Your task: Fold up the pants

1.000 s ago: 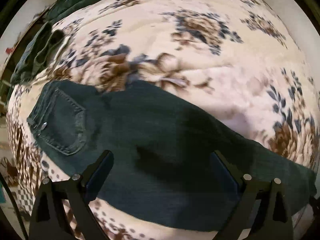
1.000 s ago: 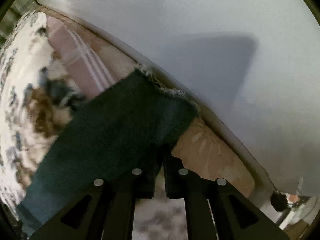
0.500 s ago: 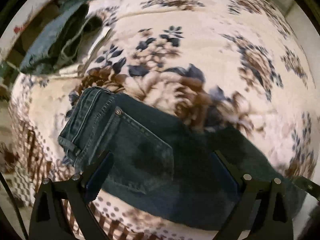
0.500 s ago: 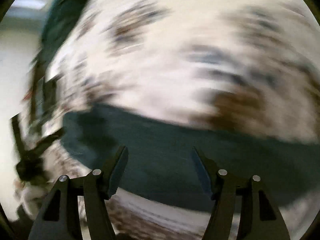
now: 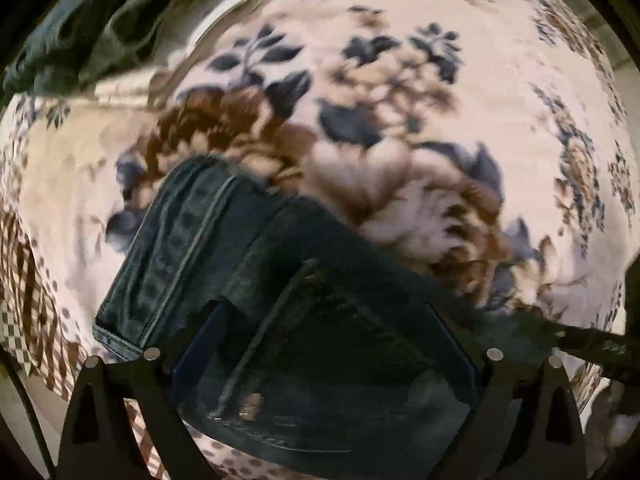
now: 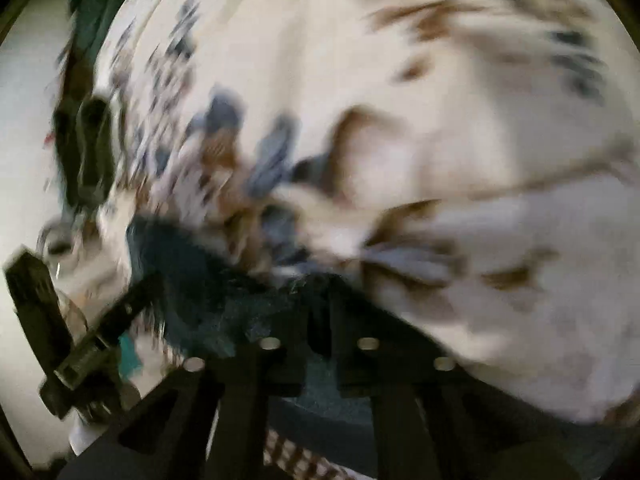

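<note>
1. The pants (image 5: 304,320), dark denim, lie on a floral blanket (image 5: 400,80) with the waistband end up and to the left in the left wrist view and a back pocket directly ahead of the camera.
2. The left gripper (image 5: 324,344) has its jaws spread wide, one finger on each side of the pocket area; the denim lies between and beneath them, and neither pad is seen pressing the cloth.
3. The right gripper (image 6: 320,316) has its jaws drawn close together, with dark denim (image 6: 224,280) bunched at the tips; it appears to pinch a fold of the pants, though blur makes the contact uncertain.
4. In the right wrist view the left gripper (image 6: 100,332) appears at lower left as a dark bar crossing the denim.
5. A heap of dark clothing (image 5: 92,28) lies at the blanket's far upper left, well apart from the pants.
6. The right wrist view is heavily smeared; the pants' legs and hems cannot be made out, and the lower pant edge is cut off by the fingers.
</note>
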Available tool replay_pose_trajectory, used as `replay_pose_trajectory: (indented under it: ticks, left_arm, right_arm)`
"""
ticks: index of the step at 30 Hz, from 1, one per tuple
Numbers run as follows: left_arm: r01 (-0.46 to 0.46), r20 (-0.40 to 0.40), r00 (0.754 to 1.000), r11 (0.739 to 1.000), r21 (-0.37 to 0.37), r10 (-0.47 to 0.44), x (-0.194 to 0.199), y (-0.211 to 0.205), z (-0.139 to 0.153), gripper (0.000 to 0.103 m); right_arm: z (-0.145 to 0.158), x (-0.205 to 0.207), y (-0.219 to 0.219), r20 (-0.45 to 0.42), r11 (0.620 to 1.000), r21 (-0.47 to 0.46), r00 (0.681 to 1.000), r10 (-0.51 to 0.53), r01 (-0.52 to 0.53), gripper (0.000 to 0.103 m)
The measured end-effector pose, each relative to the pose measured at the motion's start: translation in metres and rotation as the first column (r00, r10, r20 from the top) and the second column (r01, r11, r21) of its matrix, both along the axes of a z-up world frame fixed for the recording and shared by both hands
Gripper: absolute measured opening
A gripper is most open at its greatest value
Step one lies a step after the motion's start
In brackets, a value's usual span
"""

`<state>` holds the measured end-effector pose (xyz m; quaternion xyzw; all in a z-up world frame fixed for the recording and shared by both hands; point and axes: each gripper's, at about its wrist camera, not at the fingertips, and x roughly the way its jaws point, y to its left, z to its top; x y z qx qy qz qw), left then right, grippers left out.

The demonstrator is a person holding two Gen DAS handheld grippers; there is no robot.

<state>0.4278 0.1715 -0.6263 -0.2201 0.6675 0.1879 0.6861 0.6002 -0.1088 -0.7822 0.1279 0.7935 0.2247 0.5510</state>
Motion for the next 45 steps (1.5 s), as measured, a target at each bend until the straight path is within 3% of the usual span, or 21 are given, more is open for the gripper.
replay_pose_trajectory:
  ticks: [3,6,9,10,13,14,17,19,23,27,31,35,36,37,39,40,45]
  left_arm:
    - [-0.016,-0.006,1.000,1.000,-0.013,0.016,-0.003,0.011,-0.003,0.098]
    - [-0.013,-0.011,1.000,1.000,-0.028,0.013,-0.001,0.014,-0.001,0.098]
    - [0.001,-0.009,1.000,0.999,-0.055,-0.002,0.003,0.012,0.005,0.098]
    - [0.004,-0.005,1.000,0.998,-0.066,-0.004,0.005,0.011,0.008,0.098]
    - [0.006,-0.012,1.000,0.992,-0.126,-0.008,0.013,0.003,0.012,0.098]
    - [0.010,-0.028,1.000,0.991,-0.136,-0.014,0.016,-0.002,0.011,0.098]
    - [-0.024,-0.068,0.998,0.980,-0.196,0.011,0.022,-0.011,0.009,0.098]
    - [-0.066,-0.086,0.995,0.971,-0.228,0.048,0.023,-0.012,0.009,0.098]
    - [-0.180,-0.138,0.980,0.944,-0.275,0.147,0.020,-0.009,0.006,0.098]
    - [-0.240,-0.189,0.964,0.918,-0.317,0.187,0.018,-0.012,0.003,0.098]
    - [-0.248,-0.245,0.954,0.912,-0.328,0.172,0.021,-0.027,-0.007,0.098]
    - [-0.276,-0.327,0.928,0.920,-0.278,0.179,0.022,-0.037,-0.036,0.098]
    - [-0.282,-0.330,0.925,0.921,-0.268,0.187,0.022,-0.038,-0.041,0.093]
    - [-0.281,-0.325,0.926,0.927,-0.247,0.194,0.021,-0.039,-0.046,0.078]
    - [-0.251,-0.311,0.933,0.945,-0.208,0.180,0.021,-0.042,-0.049,0.055]
    - [-0.243,-0.296,0.938,0.950,-0.198,0.178,0.019,-0.044,-0.050,0.049]
    - [-0.238,-0.249,0.951,0.950,-0.204,0.185,0.013,-0.048,-0.046,0.047]
  right_arm:
    - [0.007,-0.002,-0.024,0.027,0.994,-0.032,0.995,-0.099,0.100,0.004]
    - [0.004,-0.006,-0.032,0.000,0.991,0.001,0.991,-0.135,0.135,0.005]
    - [0.008,0.003,-0.032,-0.024,0.988,0.076,0.991,-0.132,0.133,0.012]
    - [0.010,0.007,-0.033,-0.046,0.984,0.093,0.988,-0.145,0.149,0.021]
    - [0.016,0.015,-0.033,-0.067,0.976,0.161,0.988,-0.138,0.147,0.062]
    - [0.014,0.015,-0.028,-0.074,0.977,0.168,0.990,-0.116,0.127,0.063]
    - [0.003,0.007,-0.007,-0.091,0.987,0.158,0.995,0.038,-0.023,0.059]
    - [0.004,-0.004,0.011,-0.031,0.984,0.113,0.990,0.139,-0.135,0.028]
    - [0.026,-0.031,0.022,0.050,0.973,0.085,0.977,0.209,-0.213,0.007]
    - [0.062,-0.060,0.013,0.129,0.967,0.121,0.970,0.207,-0.222,0.005]
    - [0.088,-0.089,0.008,0.167,0.962,0.171,0.968,0.187,-0.215,0.005]
    - [0.105,-0.118,0.005,0.204,0.948,0.236,0.965,0.166,-0.213,0.005]
    - [0.105,-0.123,0.006,0.203,0.944,0.255,0.966,0.161,-0.211,0.005]
    - [0.105,-0.125,0.003,0.196,0.942,0.269,0.969,0.150,-0.200,0.005]
    - [0.099,-0.128,0.001,0.170,0.938,0.292,0.976,0.139,-0.185,0.005]
    - [0.094,-0.127,-0.003,0.149,0.938,0.306,0.981,0.121,-0.162,0.005]
    - [0.056,-0.103,-0.021,-0.058,0.931,0.365,0.998,0.006,0.015,0.014]
